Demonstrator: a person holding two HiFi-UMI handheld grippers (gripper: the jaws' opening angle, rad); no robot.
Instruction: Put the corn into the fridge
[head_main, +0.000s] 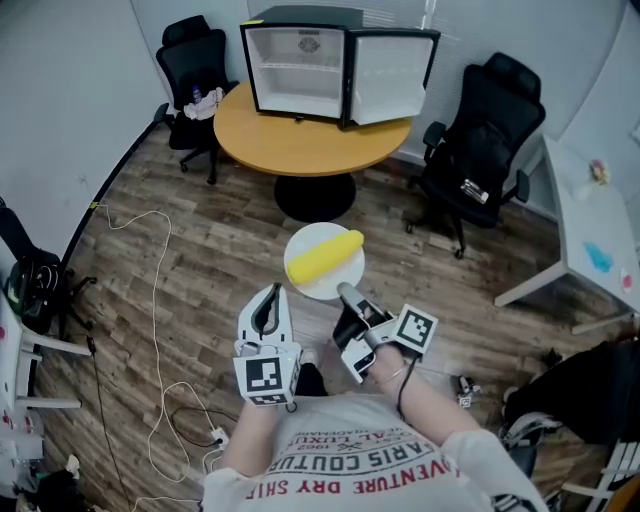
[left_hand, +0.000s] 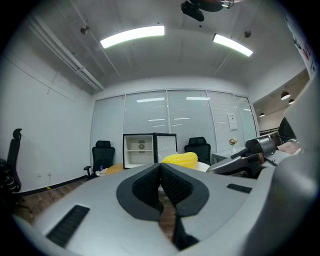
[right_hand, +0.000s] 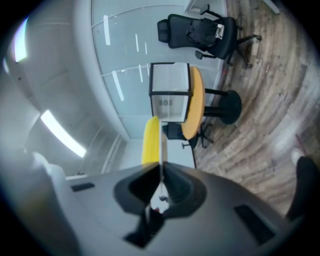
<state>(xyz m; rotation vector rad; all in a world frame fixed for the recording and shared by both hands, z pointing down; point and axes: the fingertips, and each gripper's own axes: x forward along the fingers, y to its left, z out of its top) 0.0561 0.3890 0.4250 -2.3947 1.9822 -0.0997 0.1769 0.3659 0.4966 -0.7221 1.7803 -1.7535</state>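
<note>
A yellow corn cob (head_main: 323, 257) lies on a white plate (head_main: 300, 287) that hangs in the air over the wood floor. My right gripper (head_main: 350, 300) is shut on the plate's near edge; in the right gripper view the plate (right_hand: 163, 145) runs edge-on out of the jaws with the corn (right_hand: 150, 140) on it. My left gripper (head_main: 270, 295) is beside the plate on the left, shut with nothing in it (left_hand: 161, 167). The small black fridge (head_main: 310, 65) stands on the round wooden table (head_main: 300, 140) ahead, its door (head_main: 392, 75) swung open to the right.
Black office chairs stand left (head_main: 195, 70) and right (head_main: 480, 150) of the table. A white desk (head_main: 590, 220) is at the right. Cables (head_main: 150, 300) trail over the floor at the left.
</note>
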